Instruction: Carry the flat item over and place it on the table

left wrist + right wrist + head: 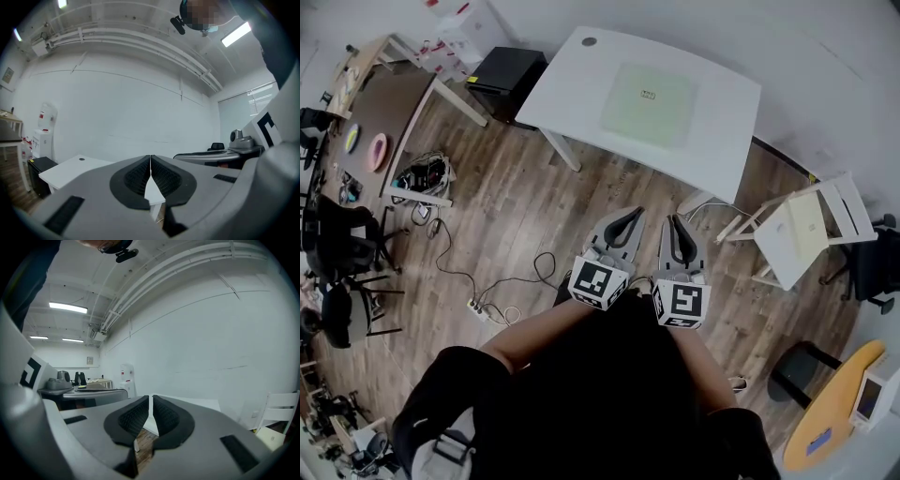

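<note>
In the head view, the pale green flat mat (647,103) lies flat on the white table (581,75), near its middle. It is square with rounded corners, thin, and looks soft and matt, like rubber or silicone. The table top is smooth, with a round cable hole in one corner. The person stands on the wooden floor (506,206), well apart from the table, and holds the left gripper (630,217) and the right gripper (673,223) side by side. Both point toward the table, and both have the jaws together with nothing in them. I judge that the placing step is already done. If so, the next move calls only for keeping the grippers away from the mat.

In the left gripper view, the left gripper (150,161) shows its two black ribbed pads pressed together, with only a thin line between them and no object there. A corner of the table (70,168) is beyond it; the mat is not visible from here.

In the right gripper view, the right gripper (150,401) is the same: grey hard shells, black ribbed pads closed on nothing. A white slatted chair (281,413) stands at the right edge.
</note>
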